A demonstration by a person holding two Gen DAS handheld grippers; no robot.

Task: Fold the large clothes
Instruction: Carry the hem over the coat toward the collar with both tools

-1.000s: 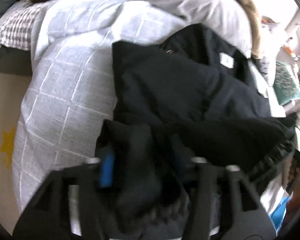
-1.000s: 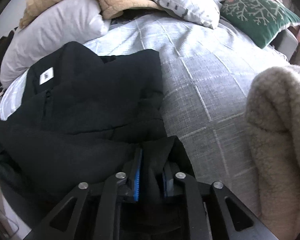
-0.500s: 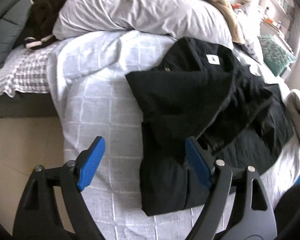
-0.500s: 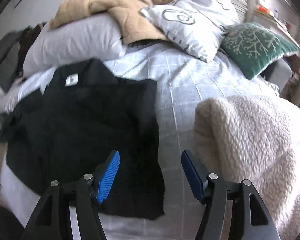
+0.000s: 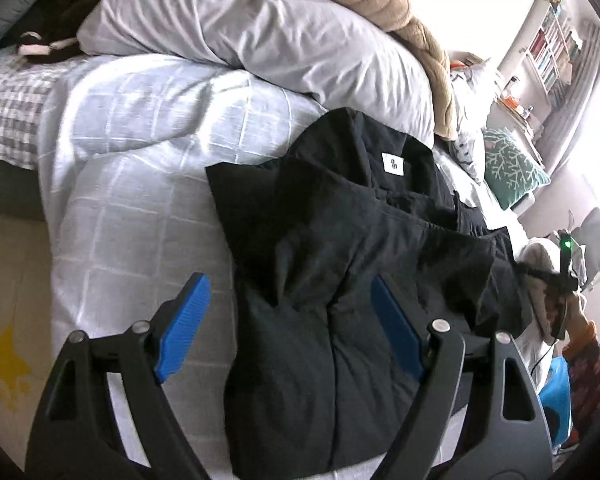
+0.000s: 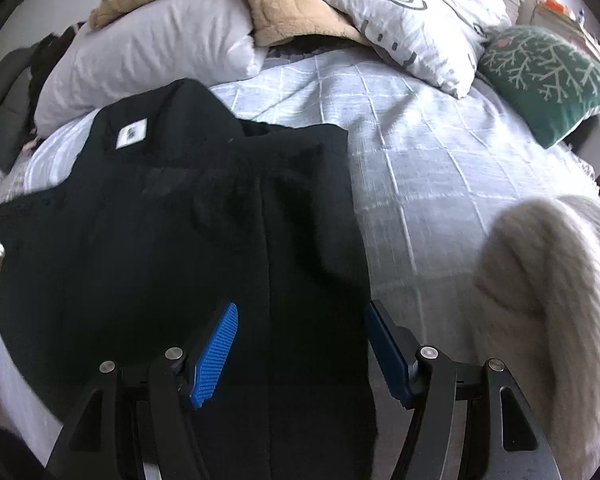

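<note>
Black quilted jacket lies flat on the grey checked bedspread. Your left gripper and right gripper: jaws wide apart, empty. Bare bedspread beside jacket's edges. Only right view shows cream fleece blanket nr jacket.

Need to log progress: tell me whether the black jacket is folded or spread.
Partly folded: the black jacket has both sides turned inward, lower half still unfolded.

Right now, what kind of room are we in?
Almost certainly a bedroom. A black jacket lies on a bed with a grid-pattern duvet; pillows and a tan blanket are piled at its head, and a bookshelf stands by the far wall.
</note>
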